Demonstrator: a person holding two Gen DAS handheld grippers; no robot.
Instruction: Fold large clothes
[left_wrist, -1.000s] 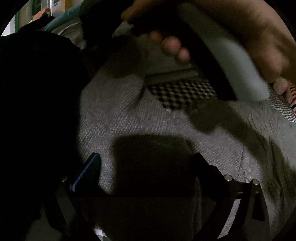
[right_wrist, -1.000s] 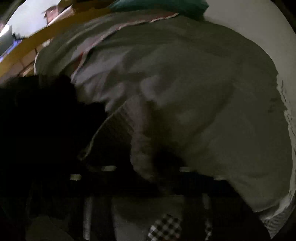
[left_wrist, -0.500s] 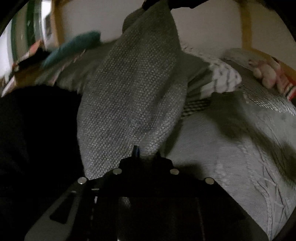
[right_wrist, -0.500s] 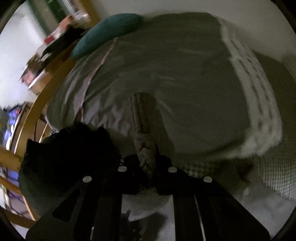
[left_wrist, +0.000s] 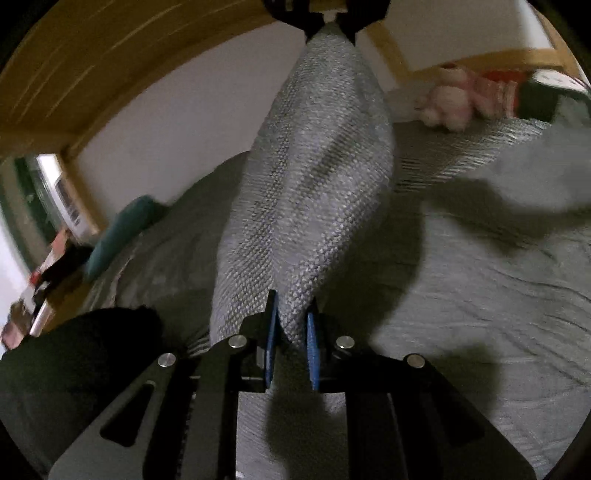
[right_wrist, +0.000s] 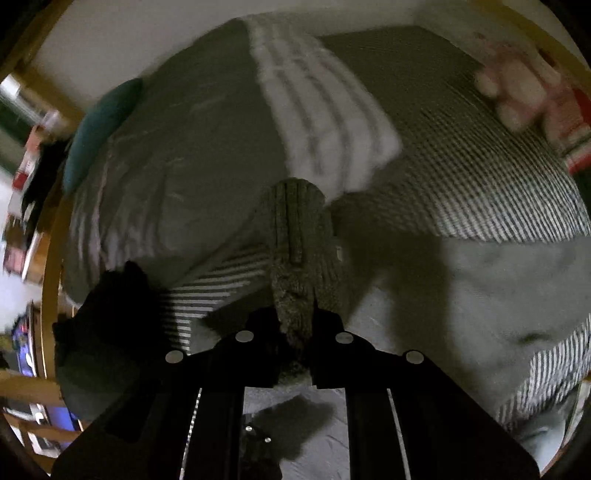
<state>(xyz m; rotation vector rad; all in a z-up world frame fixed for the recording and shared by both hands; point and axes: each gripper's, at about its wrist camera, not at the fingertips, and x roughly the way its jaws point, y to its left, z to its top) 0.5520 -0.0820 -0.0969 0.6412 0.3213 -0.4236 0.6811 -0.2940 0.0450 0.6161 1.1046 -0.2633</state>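
A grey knitted garment (left_wrist: 314, 184) hangs stretched above the bed between my two grippers. My left gripper (left_wrist: 291, 325) is shut on its near end, the knit pinched between the blue pads (left_wrist: 272, 332). At the top of the left wrist view my right gripper (left_wrist: 328, 22) is shut on the far end of the same cloth. In the right wrist view my right gripper (right_wrist: 295, 325) pinches a ribbed grey edge of the garment (right_wrist: 295, 236), which hangs down toward the bed. The rest of the garment below is hidden by the gripper bodies.
Below lies a bed with a grey quilt (left_wrist: 480, 295), a striped sheet (right_wrist: 480, 177) and a white striped cloth (right_wrist: 325, 118). A black garment (right_wrist: 110, 325) sits at the left, a teal pillow (left_wrist: 122, 236) and a pink soft toy (left_wrist: 447, 103) further back. A wooden bed frame (left_wrist: 92, 74) runs overhead.
My left gripper went from open over the flat grey knit to shut on it. Both grippers have risen, lifting the garment off the bed and stretching it between them.
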